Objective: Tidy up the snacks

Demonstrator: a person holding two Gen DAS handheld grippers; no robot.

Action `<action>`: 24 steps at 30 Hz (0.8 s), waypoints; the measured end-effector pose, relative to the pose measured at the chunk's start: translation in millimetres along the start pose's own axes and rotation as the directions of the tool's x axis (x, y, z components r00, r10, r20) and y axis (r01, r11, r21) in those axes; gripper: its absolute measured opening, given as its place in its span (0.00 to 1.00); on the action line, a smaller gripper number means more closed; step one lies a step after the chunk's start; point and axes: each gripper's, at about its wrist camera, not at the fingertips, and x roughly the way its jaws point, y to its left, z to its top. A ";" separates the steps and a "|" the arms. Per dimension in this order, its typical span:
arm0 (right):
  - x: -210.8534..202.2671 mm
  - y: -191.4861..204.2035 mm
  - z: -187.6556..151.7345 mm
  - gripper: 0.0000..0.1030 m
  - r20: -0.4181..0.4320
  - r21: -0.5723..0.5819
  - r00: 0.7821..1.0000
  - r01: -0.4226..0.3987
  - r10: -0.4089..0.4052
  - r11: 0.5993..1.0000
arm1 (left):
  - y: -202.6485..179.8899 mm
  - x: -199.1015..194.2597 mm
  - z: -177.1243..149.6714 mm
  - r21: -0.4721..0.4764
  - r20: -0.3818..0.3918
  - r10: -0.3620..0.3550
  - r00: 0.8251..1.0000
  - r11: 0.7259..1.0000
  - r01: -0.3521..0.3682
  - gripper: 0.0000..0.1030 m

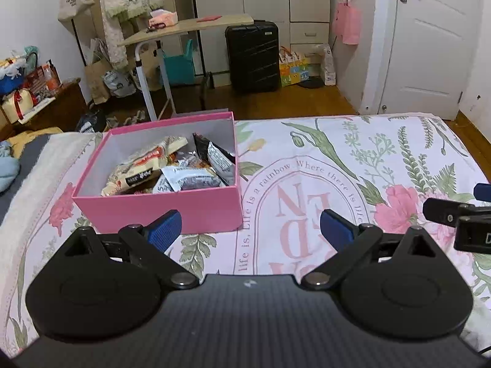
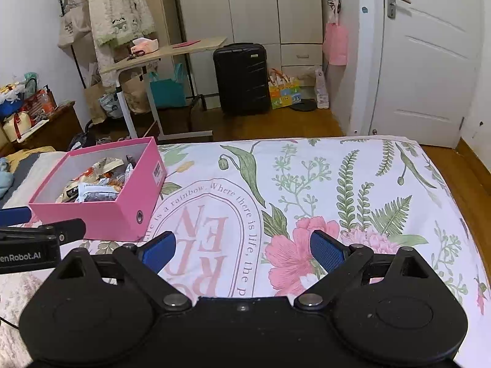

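Note:
A pink box (image 1: 159, 208) stands on the floral bed sheet (image 1: 337, 165), holding several snack packets (image 1: 172, 168). My left gripper (image 1: 250, 230) is open and empty, just in front of the box's near right corner. In the right wrist view the box (image 2: 101, 214) is at the left with the snack packets (image 2: 95, 184) inside. My right gripper (image 2: 242, 253) is open and empty over the sheet (image 2: 337, 184), to the right of the box. Each gripper shows at the other view's edge.
The bed ends ahead at a wooden floor (image 1: 291, 101). Beyond stand a black suitcase (image 1: 253, 55), a rolling side table (image 1: 184, 27), a wardrobe and a white door (image 1: 429, 36). Bags and a dark wooden stand (image 1: 46, 107) are at the left.

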 end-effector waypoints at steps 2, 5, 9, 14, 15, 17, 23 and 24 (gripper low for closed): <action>-0.2 2.5 -0.7 0.94 0.004 -0.013 1.000 0.018 -0.018 1.000 | 0.8 0.9 -0.7 -0.008 -0.004 0.002 1.000 1.000 -0.002 0.95; -0.3 3.4 -1.0 0.94 0.006 -0.014 1.000 0.030 -0.030 0.999 | 1.8 1.8 -1.3 -0.007 -0.004 0.003 1.000 1.000 -0.003 0.95; -1.3 4.0 -2.2 0.94 0.010 -0.019 0.999 0.047 -0.047 0.999 | 3.5 3.9 -2.0 -0.013 -0.019 -0.011 1.000 1.000 0.010 0.95; -1.3 4.7 -3.9 0.94 0.013 -0.031 0.998 0.069 -0.068 0.997 | 4.6 6.3 -3.0 -0.011 -0.028 -0.007 1.000 1.000 0.006 0.95; -0.6 5.6 -4.0 0.94 0.013 -0.038 0.997 0.074 -0.073 0.997 | 5.1 6.6 -3.0 -0.013 -0.031 -0.008 0.999 1.000 0.008 0.96; -0.4 6.0 -4.5 0.94 0.016 -0.041 0.997 0.079 -0.079 0.996 | 5.0 6.8 -2.7 -0.011 -0.029 -0.006 1.000 1.000 0.006 0.97; 0.6 7.4 -5.2 0.94 0.018 -0.043 0.997 0.078 -0.077 0.996 | 4.2 9.3 -2.9 -0.006 -0.030 0.007 1.000 1.000 -0.008 0.98; 0.9 7.3 -5.2 0.94 0.016 -0.043 0.997 0.078 -0.077 0.996 | 3.8 9.6 -3.1 -0.004 -0.029 0.009 1.000 1.000 -0.009 0.99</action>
